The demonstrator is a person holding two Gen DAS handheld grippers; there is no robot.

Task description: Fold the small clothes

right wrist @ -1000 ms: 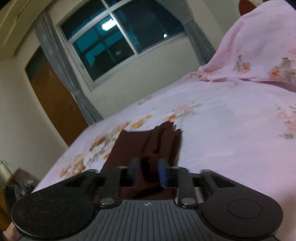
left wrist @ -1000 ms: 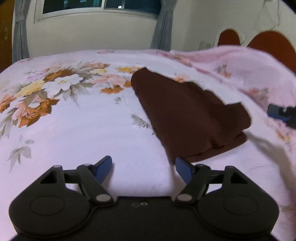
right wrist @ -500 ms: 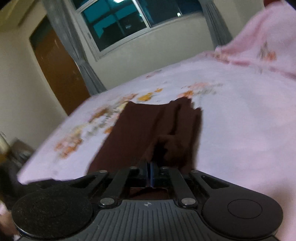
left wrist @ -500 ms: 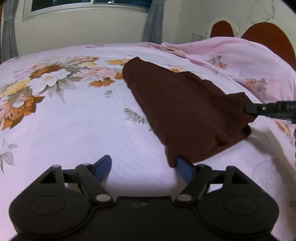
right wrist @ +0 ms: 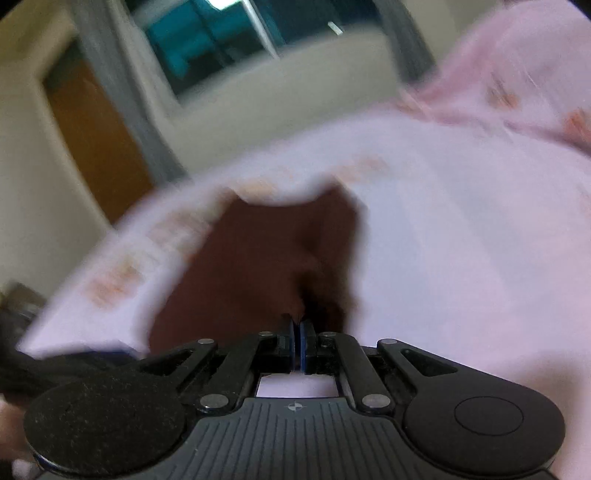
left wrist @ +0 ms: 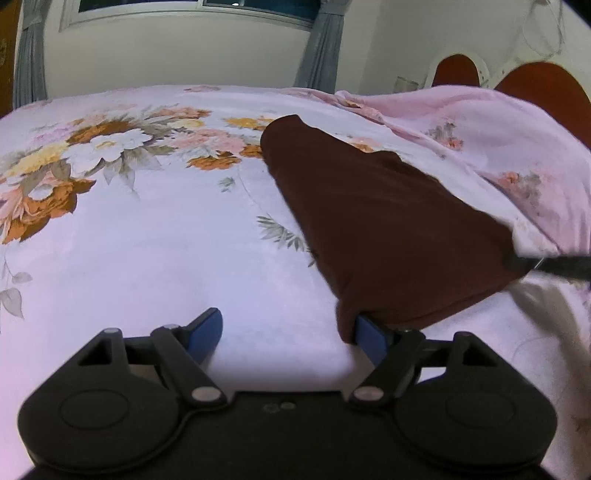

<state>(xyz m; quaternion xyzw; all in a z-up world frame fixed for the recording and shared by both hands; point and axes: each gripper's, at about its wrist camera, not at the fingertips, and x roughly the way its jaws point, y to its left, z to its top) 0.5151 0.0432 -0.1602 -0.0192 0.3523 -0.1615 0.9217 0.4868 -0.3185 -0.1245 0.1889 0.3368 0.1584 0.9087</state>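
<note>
**On the bed: right gripper pinching brown garment, left gripper wide at its near corner**

At the near edge of the left wrist view, left gripper (left wrist: 290, 338) sits low over the bed sheet (left wrist: 166, 258), jaws wide and opening a bit more. Nothing pressed between its 2 blue pads (left wrist: 207, 332). Right-hand pad is tucked under or against the near corner of the brown garment (left wrist: 388, 229); can't tell if it really touches. Left-hand pad over bare sheet.

Right gripper (right wrist: 297, 332): jaws fully together, blue pads meeting. Brown cloth bunches up right at the tips, so it's pinching the garment's edge. Right wrist view is heavily motion-blurred, fine detail unreadable. From the left wrist view the same gripper shows as a thin dark bar (left wrist: 550, 266) coming in from the right edge, tip at the garment's right corner, which is pulled into a point there.

Garment lies on the sheet, right of centre in the left view, folded-looking, long side running away from the camera, far end near the orange flower print (left wrist: 218, 162).

Further out: rumpled pink blanket (left wrist: 480, 129) heaped just behind and right of the garment, reddish headboard (left wrist: 539, 85) behind that. Window (left wrist: 184, 7) with grey curtains (left wrist: 321, 48) on the far wall; wooden door (right wrist: 99, 147) in the right wrist view.
</note>
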